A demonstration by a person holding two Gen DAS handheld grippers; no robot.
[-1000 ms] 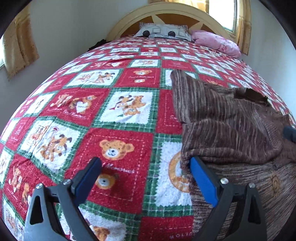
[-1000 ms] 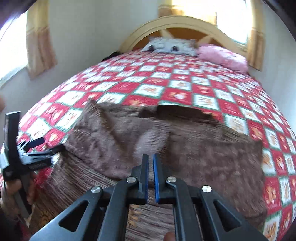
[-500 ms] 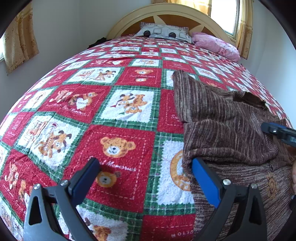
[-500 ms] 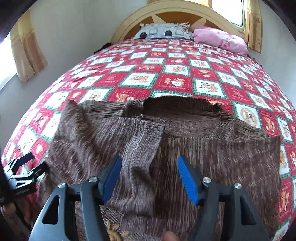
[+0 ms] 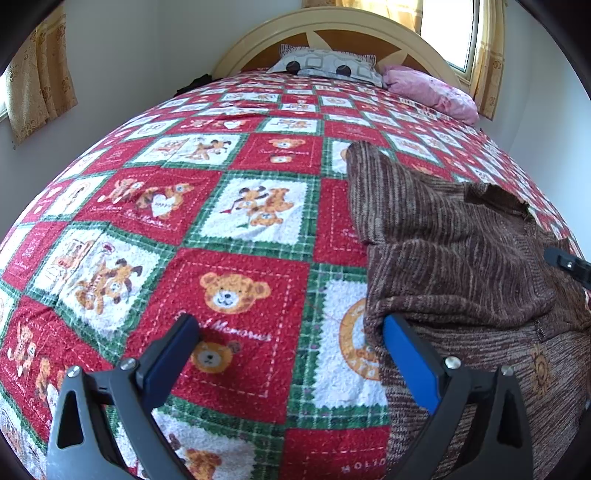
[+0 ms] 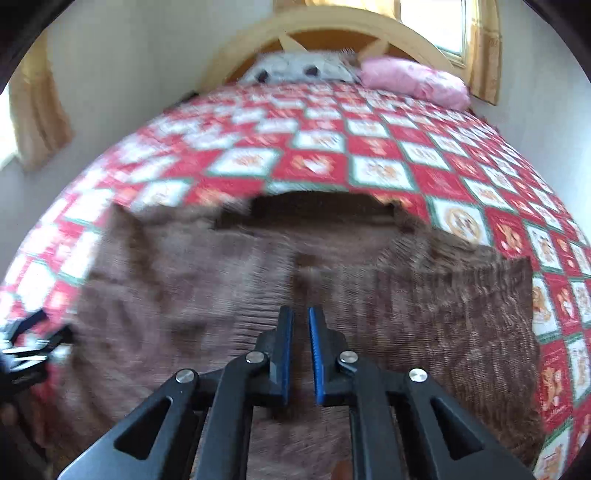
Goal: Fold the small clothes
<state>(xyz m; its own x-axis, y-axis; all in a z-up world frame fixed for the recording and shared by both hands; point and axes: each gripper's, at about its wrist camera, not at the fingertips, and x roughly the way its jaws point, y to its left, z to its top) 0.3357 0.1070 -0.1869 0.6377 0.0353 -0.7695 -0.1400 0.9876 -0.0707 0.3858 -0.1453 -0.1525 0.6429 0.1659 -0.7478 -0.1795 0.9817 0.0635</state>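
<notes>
A: How did the brown sweater (image 6: 332, 280) lie?

B: Flat on the quilt (image 5: 229, 221), neckline toward the headboard (image 6: 332, 26), long axis running away from the right gripper (image 6: 301, 328), whose jaws had just closed to a narrow gap, nothing visibly pinched.

A: And the left gripper (image 5: 291, 332)?

B: Jaws wide apart, sweater edge beside the right-hand pad.
</notes>
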